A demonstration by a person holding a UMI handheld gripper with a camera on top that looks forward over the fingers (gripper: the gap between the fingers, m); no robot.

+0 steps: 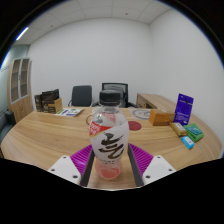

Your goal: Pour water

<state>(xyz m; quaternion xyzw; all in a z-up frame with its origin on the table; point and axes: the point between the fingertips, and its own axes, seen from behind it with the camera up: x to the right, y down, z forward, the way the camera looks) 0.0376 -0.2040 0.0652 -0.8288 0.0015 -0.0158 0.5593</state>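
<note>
A clear plastic bottle (110,135) with a black cap and a white label bearing black brush strokes stands upright between my fingers. A little pinkish liquid shows at its bottom. My gripper (111,158) is shut on the bottle, the magenta pads (82,156) pressing its lower sides. The bottle is over the near part of a wooden table (50,135). A red thing (94,128) peeks out just behind the bottle on its left, mostly hidden; I cannot tell what it is.
Beyond the fingers to the right lie a purple box (183,107), a green box (194,132) and an orange-brown packet (161,118). Books (48,101) stand at the far left. Black chairs (82,95) line the table's far side.
</note>
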